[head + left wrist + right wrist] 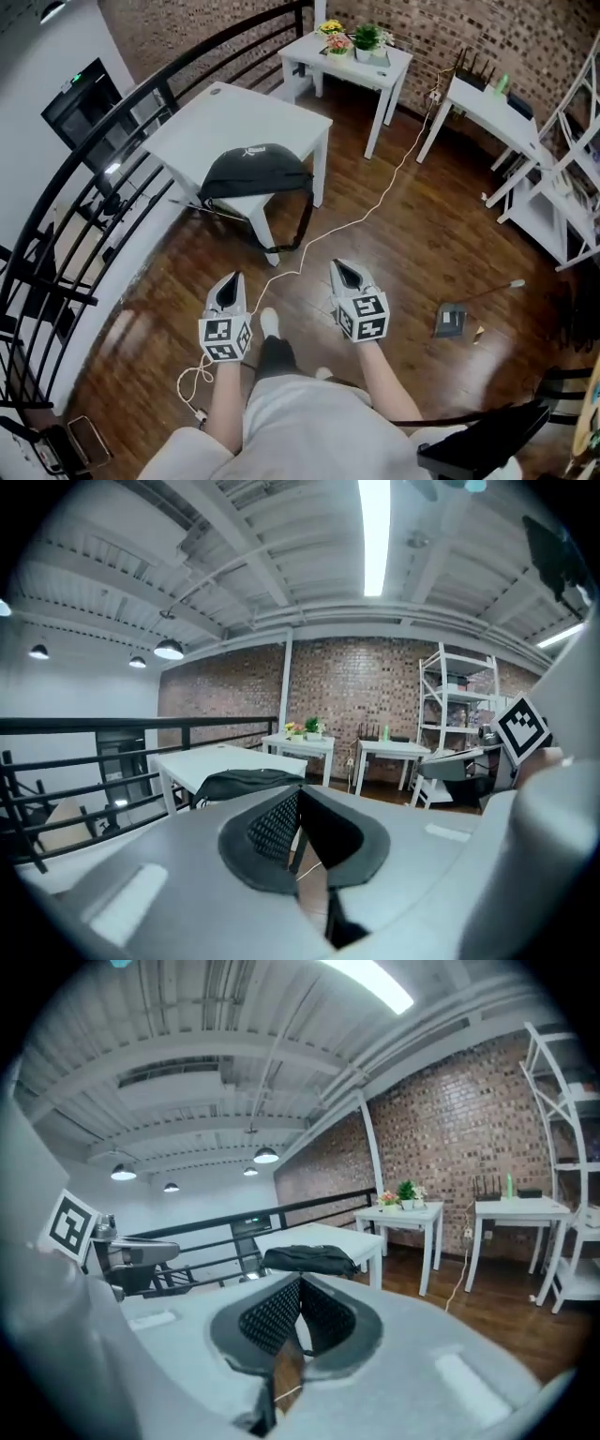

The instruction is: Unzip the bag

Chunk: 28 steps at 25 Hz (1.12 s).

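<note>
A black bag (255, 172) lies at the near edge of a white table (234, 117), its strap hanging down toward the floor. Both grippers are held in front of the person, well short of the table and apart from the bag. My left gripper (227, 289) is shut with nothing between its jaws, and my right gripper (349, 276) is shut and empty too. The left gripper view shows the bag (246, 782) just beyond the closed left gripper (298, 803). In the right gripper view the bag (309, 1259) sits above the closed right gripper (301, 1296).
A black railing (84, 187) runs along the left. A white cord (375, 202) trails over the wooden floor. A small table with potted plants (349, 56) stands at the back, white shelving (562, 187) at the right, a dustpan (450, 321) on the floor, a black chair (478, 445) near right.
</note>
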Tool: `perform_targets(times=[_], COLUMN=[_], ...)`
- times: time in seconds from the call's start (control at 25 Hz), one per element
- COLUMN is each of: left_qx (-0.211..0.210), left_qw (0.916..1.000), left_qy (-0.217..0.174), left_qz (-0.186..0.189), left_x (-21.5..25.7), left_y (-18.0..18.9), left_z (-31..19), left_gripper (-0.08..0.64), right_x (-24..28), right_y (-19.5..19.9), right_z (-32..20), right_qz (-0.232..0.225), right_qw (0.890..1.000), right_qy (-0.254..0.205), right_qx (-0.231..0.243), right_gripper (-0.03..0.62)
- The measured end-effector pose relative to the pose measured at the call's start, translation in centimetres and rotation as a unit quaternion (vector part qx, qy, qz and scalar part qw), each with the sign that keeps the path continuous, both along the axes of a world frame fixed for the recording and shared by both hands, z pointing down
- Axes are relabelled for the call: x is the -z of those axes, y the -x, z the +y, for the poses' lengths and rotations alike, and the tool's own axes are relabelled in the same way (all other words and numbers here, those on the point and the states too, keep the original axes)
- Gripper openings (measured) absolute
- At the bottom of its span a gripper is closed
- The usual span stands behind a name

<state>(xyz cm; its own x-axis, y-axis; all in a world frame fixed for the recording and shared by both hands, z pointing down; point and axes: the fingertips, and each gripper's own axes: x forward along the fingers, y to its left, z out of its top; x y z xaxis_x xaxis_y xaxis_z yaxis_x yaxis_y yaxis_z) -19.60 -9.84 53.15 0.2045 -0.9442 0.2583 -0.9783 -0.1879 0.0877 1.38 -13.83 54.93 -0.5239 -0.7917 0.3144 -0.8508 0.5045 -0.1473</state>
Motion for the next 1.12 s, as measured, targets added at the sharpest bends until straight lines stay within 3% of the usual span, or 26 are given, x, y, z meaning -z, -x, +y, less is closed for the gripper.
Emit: perform_targets(times=[0.16,0.32,0.4,0.8,1.12], left_qx=[-0.014,-0.009,0.000,0.018,0.016], left_qw=[0.9979,0.9936,0.9921,0.9889,0.9875], left_qy=[-0.063,-0.112,-0.125,-0.146,-0.156], left_qz=[-0.001,-0.011,-0.015,-0.021,-0.018], left_x=[7.4,12.4,13.5,15.0,15.3], left_y=[-3.6,-3.6,-3.2,2.5,5.3], left_z=[4.1,7.2,8.3,12.1,12.2], left_gripper=[0.018,0.018,0.018,0.018,0.018], right_x=[7.6,14.2,15.8,15.8,16.2], right_y=[1.0,3.1,4.0,11.2,13.8], right_z=[4.8,8.1,9.4,12.8,12.8], right_qz=[-0.021,-0.022,-0.017,-0.017,-0.002], right_qw=[0.997,0.987,0.982,0.982,0.981], right_qy=[-0.065,-0.158,-0.184,-0.178,-0.186], right_qx=[0.030,0.034,0.034,0.055,0.051], right_gripper=[-0.008,-0.009,-0.009,-0.009,-0.009])
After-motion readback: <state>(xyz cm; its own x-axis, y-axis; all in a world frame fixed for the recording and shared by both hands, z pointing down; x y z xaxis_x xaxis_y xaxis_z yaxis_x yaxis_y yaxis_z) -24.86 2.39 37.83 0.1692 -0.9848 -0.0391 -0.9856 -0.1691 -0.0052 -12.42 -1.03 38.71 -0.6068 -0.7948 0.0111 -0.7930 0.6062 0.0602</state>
